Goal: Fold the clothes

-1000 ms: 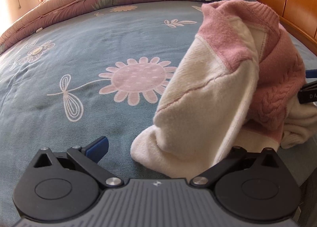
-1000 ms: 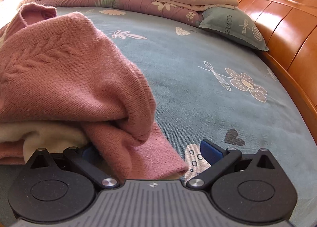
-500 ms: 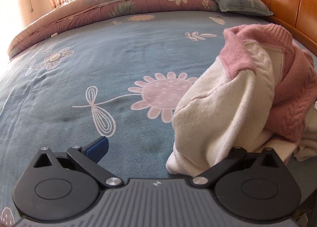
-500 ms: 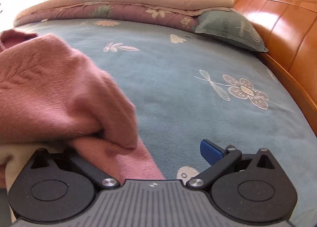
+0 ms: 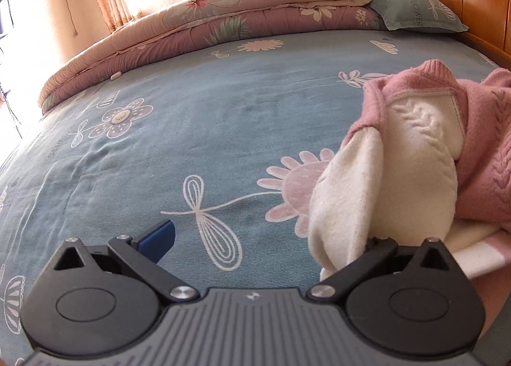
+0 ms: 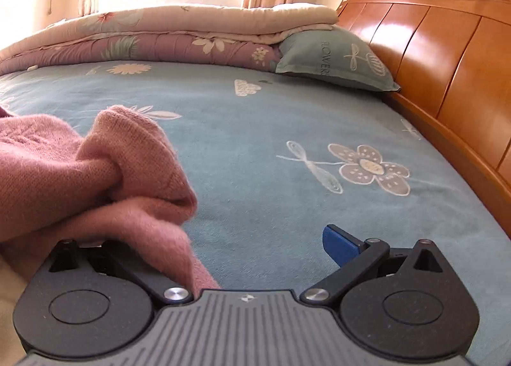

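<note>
A pink and cream knit sweater (image 5: 412, 155) lies bunched on the blue flowered bed sheet (image 5: 198, 129), at the right of the left wrist view. My left gripper (image 5: 262, 238) is open; its blue left fingertip (image 5: 158, 235) shows above the sheet, while cream fabric drapes over and hides the right one. In the right wrist view the same sweater (image 6: 95, 174) fills the left side, pink face up. My right gripper (image 6: 214, 243) is open too, its right fingertip (image 6: 340, 243) bare and its left one buried under pink knit.
A folded floral quilt (image 5: 242, 17) runs along the far side of the bed, with a green pillow (image 6: 332, 59) at its right end. The wooden headboard (image 6: 440, 56) borders the bed's right side. Curtains and a bright window stand behind.
Both views have risen and tilted up, showing more of the room. The sweater has slid right in the left view and left and lower in the right view. Both grippers stay spread.
</note>
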Demonstrator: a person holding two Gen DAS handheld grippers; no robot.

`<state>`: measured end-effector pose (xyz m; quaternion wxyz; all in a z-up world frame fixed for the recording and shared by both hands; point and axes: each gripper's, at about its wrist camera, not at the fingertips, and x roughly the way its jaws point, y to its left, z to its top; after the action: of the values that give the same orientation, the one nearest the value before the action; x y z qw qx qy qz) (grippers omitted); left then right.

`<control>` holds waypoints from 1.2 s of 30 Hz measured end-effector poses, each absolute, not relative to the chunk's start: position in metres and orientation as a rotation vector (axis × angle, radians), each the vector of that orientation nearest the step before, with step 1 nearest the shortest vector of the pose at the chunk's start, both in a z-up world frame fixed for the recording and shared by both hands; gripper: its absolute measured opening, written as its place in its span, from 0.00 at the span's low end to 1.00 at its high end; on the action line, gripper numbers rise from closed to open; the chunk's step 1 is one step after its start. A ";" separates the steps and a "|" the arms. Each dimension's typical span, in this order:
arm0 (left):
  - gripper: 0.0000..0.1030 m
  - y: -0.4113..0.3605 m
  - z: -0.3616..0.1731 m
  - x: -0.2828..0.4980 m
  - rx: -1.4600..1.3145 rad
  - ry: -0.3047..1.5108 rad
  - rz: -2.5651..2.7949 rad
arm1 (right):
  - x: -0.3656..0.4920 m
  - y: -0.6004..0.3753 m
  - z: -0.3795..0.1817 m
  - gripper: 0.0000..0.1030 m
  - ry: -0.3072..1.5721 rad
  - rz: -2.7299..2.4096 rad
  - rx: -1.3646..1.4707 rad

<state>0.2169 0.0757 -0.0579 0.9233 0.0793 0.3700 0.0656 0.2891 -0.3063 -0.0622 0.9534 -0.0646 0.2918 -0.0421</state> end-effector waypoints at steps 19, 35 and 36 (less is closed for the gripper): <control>1.00 0.097 -0.096 0.304 0.274 0.926 0.060 | 0.382 -0.308 -0.066 1.00 0.788 0.012 -0.398; 0.99 0.108 -0.080 0.359 0.407 0.862 0.154 | 0.426 -0.367 -0.049 1.00 0.677 -0.308 -0.371; 0.99 0.109 -0.076 0.367 0.422 0.850 0.168 | 0.429 -0.371 -0.048 1.00 0.670 -0.322 -0.362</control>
<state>0.3673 0.1092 -0.0764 0.8861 0.2030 0.4087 0.0810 0.4290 -0.3710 -0.0480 0.9157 -0.1757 0.3257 -0.1565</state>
